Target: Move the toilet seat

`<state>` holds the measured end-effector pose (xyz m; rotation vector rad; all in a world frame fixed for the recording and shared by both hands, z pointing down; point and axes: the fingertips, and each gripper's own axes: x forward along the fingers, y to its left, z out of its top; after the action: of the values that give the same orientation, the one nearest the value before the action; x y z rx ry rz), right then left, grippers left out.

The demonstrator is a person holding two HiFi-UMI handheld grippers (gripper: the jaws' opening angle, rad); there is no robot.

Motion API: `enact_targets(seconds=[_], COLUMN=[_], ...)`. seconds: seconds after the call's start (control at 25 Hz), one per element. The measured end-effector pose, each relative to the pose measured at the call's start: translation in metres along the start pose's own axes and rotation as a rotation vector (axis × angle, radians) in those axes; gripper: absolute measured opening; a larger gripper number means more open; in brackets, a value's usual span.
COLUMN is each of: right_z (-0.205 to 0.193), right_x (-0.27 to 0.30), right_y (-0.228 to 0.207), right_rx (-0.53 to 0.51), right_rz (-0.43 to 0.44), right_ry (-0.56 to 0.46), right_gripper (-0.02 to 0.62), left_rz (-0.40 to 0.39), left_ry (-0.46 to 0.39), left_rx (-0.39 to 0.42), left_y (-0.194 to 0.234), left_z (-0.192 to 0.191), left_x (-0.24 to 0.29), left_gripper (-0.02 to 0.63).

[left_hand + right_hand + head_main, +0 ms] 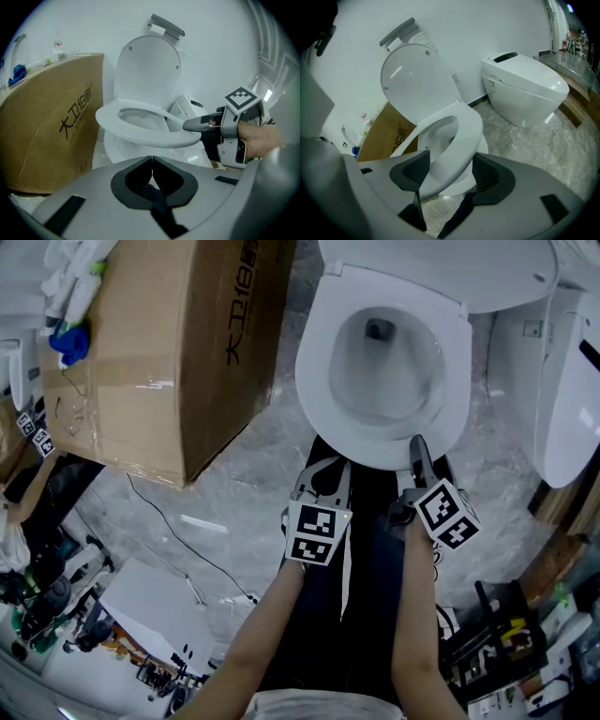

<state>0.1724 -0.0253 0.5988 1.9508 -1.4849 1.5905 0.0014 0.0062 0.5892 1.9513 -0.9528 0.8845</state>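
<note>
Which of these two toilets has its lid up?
The toilet beside the cardboard box: lid raised, its seat in the right gripper. The other toilet, on the right, is closed.

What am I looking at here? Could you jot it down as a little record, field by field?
Seat: front raised off the bowl, tilted
Lid: upright
Right gripper: jaws clamped on the seat's front edge
Left gripper: jaws shut, empty, short of the seat
Nearby: box on one side, second toilet on the other
</note>
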Motion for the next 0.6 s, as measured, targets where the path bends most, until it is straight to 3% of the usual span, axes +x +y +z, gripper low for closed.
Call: enact_targets(seconds=[0.32,0.6], right_z=[0.016,0.025], right_x=[-0.012,-0.017], right_y=[0.009,0.015], right_rx=[0.001,0.003], right_rz=[-0.003,0.013], right_ry=[-0.008,-0.010], right_gripper=[0.293,0.295], left_rz=[0.004,0.011], left_ry=[-0.032,-0.058], left_rx=[0.084,0.096], left_y=[-0.009,-0.014], left_z=[0.033,0.052], left_x=[-0.007,-0.016], left_gripper=[0.017,0.015])
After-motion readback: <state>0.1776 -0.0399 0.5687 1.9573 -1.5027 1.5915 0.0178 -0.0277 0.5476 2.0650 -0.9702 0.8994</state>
